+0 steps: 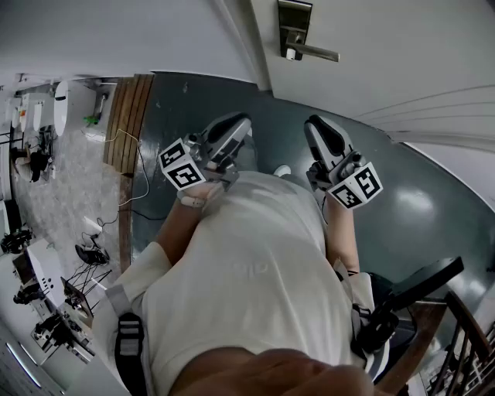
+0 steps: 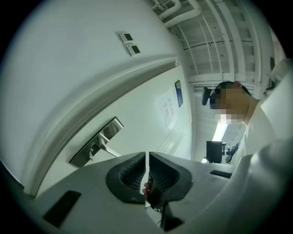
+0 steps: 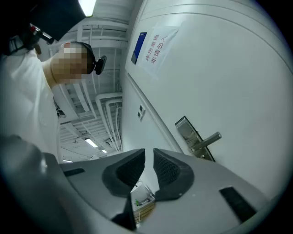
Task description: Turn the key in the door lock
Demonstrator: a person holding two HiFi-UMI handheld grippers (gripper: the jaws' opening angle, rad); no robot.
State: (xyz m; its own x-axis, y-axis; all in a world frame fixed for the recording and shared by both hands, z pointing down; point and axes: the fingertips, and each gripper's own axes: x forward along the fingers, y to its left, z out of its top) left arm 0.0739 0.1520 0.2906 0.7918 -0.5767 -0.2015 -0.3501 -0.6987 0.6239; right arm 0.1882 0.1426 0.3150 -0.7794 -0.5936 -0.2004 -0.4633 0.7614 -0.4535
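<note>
The white door (image 1: 387, 46) fills the top of the head view. On it are a metal lock plate (image 1: 294, 23) and its lever handle (image 1: 317, 52), with a small key (image 1: 291, 54) at the foot of the plate. My left gripper (image 1: 241, 124) and right gripper (image 1: 313, 124) are held side by side in front of my chest, well short of the door. In the left gripper view the left gripper (image 2: 147, 157) is shut and empty, with the lock plate (image 2: 96, 141) ahead on the left. The right gripper (image 3: 149, 155) is shut on nothing, with the plate (image 3: 190, 135) ahead on the right.
The floor (image 1: 418, 209) is dark green, with a wooden strip (image 1: 128, 116) and a loose cable (image 1: 139, 174) at the left. Desks with equipment (image 1: 54, 309) stand at the far left. A black chair (image 1: 418, 286) and a railing (image 1: 472, 332) are at lower right. A paper notice (image 3: 158, 45) hangs on the door.
</note>
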